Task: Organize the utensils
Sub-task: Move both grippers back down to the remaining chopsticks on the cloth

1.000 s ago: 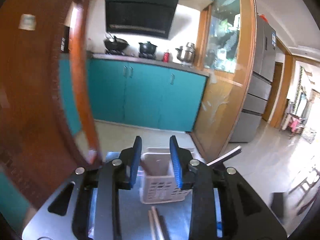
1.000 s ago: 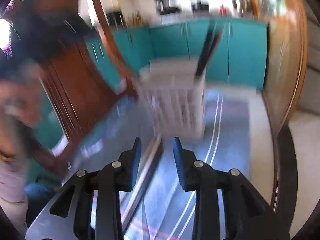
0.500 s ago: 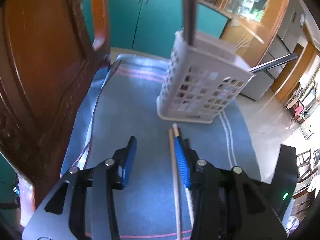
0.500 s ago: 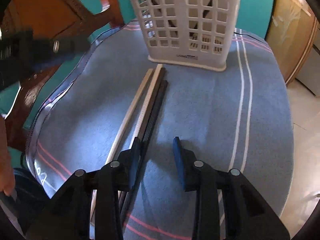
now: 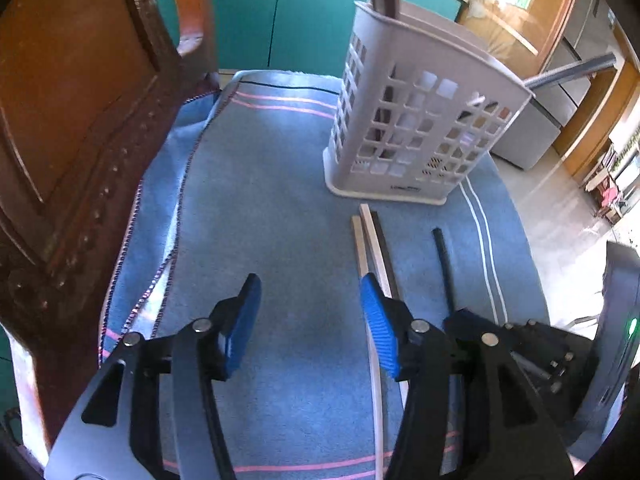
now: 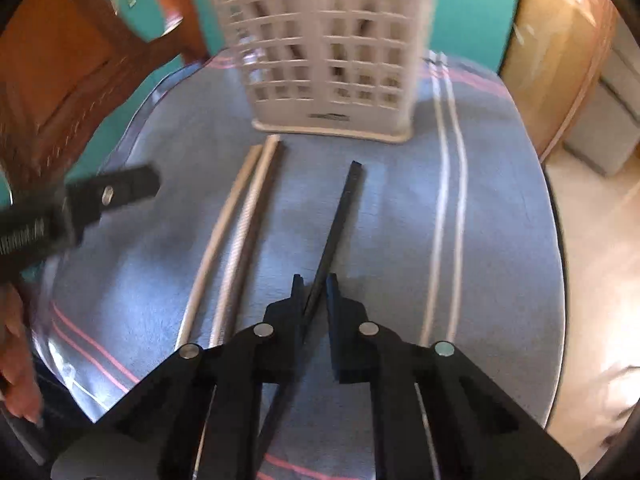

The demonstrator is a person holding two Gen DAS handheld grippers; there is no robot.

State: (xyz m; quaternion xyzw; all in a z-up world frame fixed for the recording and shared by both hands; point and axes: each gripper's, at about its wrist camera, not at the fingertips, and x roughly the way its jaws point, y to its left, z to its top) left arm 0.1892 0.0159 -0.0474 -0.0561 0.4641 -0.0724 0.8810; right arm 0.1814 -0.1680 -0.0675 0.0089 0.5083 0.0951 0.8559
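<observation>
My right tongs (image 6: 314,286) pinch the black chopstick (image 6: 338,216); left tongs (image 5: 308,312) spread, empty; a few already stand in the basket (image 5: 420,120); three chopsticks (image 5: 370,240) left on the towel (image 5: 260,200).

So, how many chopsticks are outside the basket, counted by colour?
Light chopsticks: 2
Dark brown chopstick: 1
Black chopstick: 1
Total: 4
</observation>
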